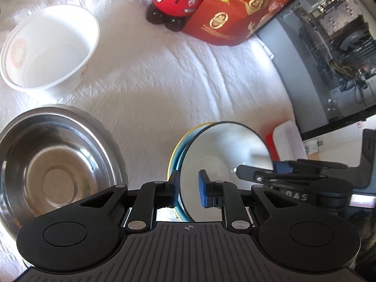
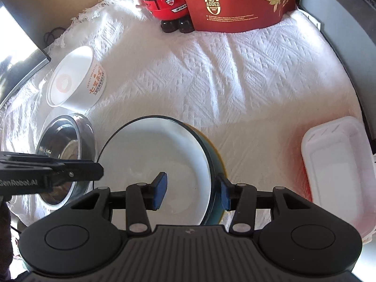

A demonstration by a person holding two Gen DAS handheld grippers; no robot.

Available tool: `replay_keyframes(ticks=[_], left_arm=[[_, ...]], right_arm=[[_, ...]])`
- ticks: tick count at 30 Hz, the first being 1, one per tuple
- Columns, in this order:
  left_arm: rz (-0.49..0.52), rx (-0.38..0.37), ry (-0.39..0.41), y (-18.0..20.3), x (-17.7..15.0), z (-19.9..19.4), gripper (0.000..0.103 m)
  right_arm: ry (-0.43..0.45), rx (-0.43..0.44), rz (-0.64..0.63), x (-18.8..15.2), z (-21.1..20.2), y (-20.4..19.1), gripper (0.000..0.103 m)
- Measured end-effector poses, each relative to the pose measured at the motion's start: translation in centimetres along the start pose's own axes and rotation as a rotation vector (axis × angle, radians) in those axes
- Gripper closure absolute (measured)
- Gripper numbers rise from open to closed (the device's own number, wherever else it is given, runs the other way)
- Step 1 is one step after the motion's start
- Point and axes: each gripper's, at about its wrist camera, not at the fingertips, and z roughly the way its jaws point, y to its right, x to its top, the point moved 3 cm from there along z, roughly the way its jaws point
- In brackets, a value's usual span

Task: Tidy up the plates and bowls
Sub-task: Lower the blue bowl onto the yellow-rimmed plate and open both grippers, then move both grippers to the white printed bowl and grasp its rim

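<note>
Teal-rimmed bowl [image 2: 164, 164] is straddled at opposite rims by the left gripper [image 1: 189, 188] and right gripper [image 2: 192, 191] (both parted, unclamped), beside a steel bowl [image 1: 56, 164].

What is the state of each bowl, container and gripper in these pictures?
teal bowl: tilted, its rim between the fingers of both grippers
steel bowl: upright, empty
white paper bowl: upright, empty
white plastic container: upright, empty
left gripper: open, straddling the teal bowl's rim
right gripper: open, straddling the opposite rim
</note>
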Motion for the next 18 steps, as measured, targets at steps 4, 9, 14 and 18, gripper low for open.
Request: replay_keyframes(ticks=[4,9,14,18], left_arm=[[-0.01,-0.029,0.026,-0.2,0.2,-0.8,0.084],[-0.032,-0.026,0.035,-0.5,0.1,-0.7,0.084],[-0.046,-0.036,0.029,-0.8,0.0,-0.4,0.084],[-0.07,-0.048,0.078,-1.7,0.4,-1.4,0.084]], right_arm=[[0.003,-0.02,-0.024,0.0,0.0,-0.3,0.056],[0.046,-0.061,-0.057,0.4,-0.6,-0.5,0.057],[0.093,-0.075,-0.045,1.3,-1.7,-0.1,0.057],[0.18,-0.093,-0.082,2.2,-3.1,-1.0,0.057]])
